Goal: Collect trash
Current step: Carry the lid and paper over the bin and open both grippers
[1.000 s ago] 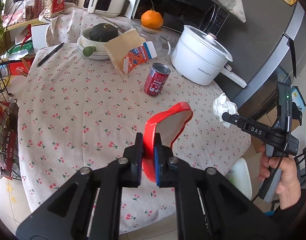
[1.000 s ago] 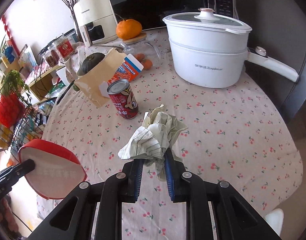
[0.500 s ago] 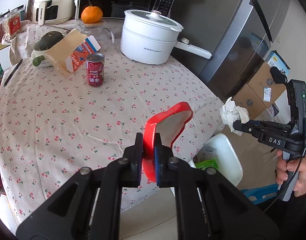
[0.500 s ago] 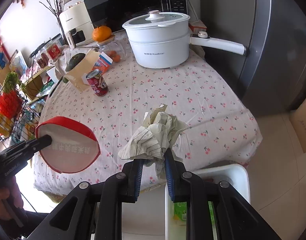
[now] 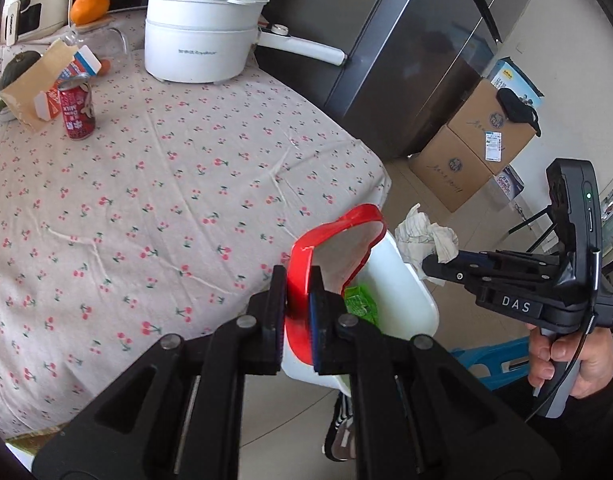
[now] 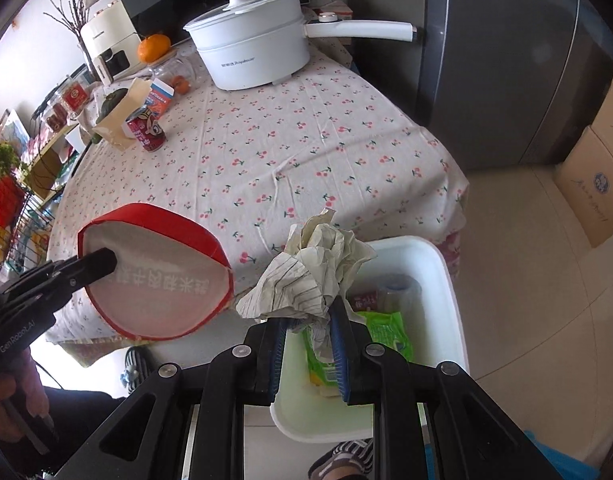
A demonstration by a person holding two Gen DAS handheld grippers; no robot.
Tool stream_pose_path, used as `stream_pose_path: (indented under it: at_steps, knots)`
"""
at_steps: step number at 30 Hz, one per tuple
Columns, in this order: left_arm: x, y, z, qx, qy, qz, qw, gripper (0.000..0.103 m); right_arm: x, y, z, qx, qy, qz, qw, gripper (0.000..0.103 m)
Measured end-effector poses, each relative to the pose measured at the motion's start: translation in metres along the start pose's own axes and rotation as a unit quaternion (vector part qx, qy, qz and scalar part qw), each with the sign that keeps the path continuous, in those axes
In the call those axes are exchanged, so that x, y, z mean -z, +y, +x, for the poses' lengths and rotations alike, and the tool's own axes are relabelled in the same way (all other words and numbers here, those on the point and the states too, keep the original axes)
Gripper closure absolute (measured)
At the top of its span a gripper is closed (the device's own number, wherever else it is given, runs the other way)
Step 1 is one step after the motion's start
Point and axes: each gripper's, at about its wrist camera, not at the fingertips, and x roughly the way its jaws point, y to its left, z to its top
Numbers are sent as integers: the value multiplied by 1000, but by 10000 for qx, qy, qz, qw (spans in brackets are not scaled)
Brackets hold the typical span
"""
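My left gripper (image 5: 297, 312) is shut on the rim of a red paper bowl (image 5: 330, 248) with a white inside, held over the near edge of a white trash bin (image 5: 410, 292). It also shows in the right wrist view (image 6: 154, 276). My right gripper (image 6: 308, 350) is shut on a crumpled striped paper wad (image 6: 314, 268), held above the bin (image 6: 446, 280). The wad also shows in the left wrist view (image 5: 426, 236). The bin holds a green wrapper (image 6: 382, 336) and other scraps. A red can (image 5: 76, 110) stands on the table.
The round table (image 5: 166, 184) has a cherry-print cloth. A white pot (image 5: 202, 36) with a long handle, a brown paper bag (image 5: 34, 80), a carton and an orange (image 5: 90, 6) stand at its back. A grey fridge (image 6: 506, 60) and cardboard boxes (image 5: 478, 140) are to the right.
Both grippers have moved right, off the table and over the white bin on the floor. Each still holds its item; the bin has come into full view.
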Motion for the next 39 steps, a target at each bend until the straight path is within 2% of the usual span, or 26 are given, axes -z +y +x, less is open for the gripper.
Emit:
stream_pose_path:
  at_steps: [3,6,8,15,22,25,27,34,37,39]
  knots:
    - [17,-14,20,267,62,-109,9996,92,6,-14,4,46,101,194,9998,81]
    - [28,-24,43,208,247,-10,9995,92,11,-23,5,119,14,240,9996,80]
    - [30,-26,56,226,409,-51,9989,92,15,-32,13,75,103,374,9992,80]
    - [39,-34,82,0,626,185,9979,92,17,-53,37,123,402,533,9977,80]
    - [46,-43,95,64,747,522,9958,90,20,-63,43,186,520,631,9965,79]
    - [46,-45,94,36,752,582,9955,67,22,-64,44,226,549,623,9963,79]
    - [44,-44,89,-34,639,580,9963,48,23,-65,45,239,571,632,9961,79]
    - [36,-26,70,-385,550,436,9968,32,23,-64,48,303,621,616,9957,78]
    - [37,-20,62,-680,471,491,9954,26,24,-60,52,329,698,573,9954,77]
    - [38,-17,57,-802,457,548,9942,23,25,-58,56,352,773,561,9948,73]
